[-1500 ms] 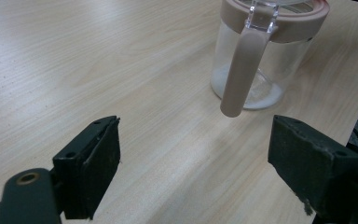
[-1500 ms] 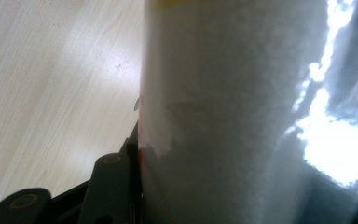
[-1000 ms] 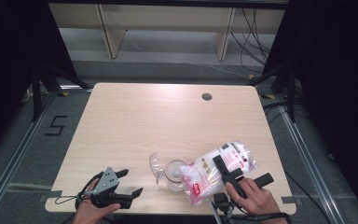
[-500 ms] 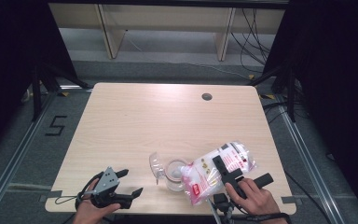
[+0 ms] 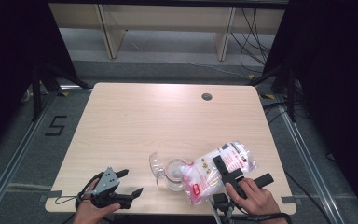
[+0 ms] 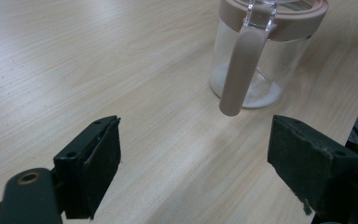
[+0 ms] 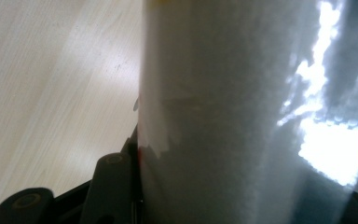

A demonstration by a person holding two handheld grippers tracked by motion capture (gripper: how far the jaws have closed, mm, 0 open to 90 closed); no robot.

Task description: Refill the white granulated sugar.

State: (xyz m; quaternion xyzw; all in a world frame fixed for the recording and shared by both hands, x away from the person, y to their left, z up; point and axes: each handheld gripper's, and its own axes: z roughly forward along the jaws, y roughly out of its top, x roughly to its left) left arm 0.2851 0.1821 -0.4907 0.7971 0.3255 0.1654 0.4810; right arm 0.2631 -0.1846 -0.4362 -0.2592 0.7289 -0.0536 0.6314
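A clear jar (image 5: pixel 174 171) with a pinkish-brown rim and handle stands near the table's front edge, its clear flap lid (image 5: pixel 155 163) tipped open to the left. A plastic bag (image 5: pixel 204 173) of white grains with a red label lies tilted, its lower end at the jar's mouth. My right gripper (image 5: pixel 242 171) is shut on the bag's upper part, and the bag (image 7: pixel 242 112) fills its view beside one black finger (image 7: pixel 114 186). My left gripper (image 5: pixel 131 182) rests open at the front left, pointing at the jar (image 6: pixel 261 51), whose handle (image 6: pixel 241 65) faces it. Nothing lies between the left gripper's (image 6: pixel 193 135) jaws.
The light wooden table (image 5: pixel 168 116) has a round cable hole (image 5: pixel 207 96) at its back right. A black "5" mark (image 5: pixel 56 125) is on the floor to the left. Wooden shelving (image 5: pixel 168 23) stands behind the table, with dark curtains on both sides.
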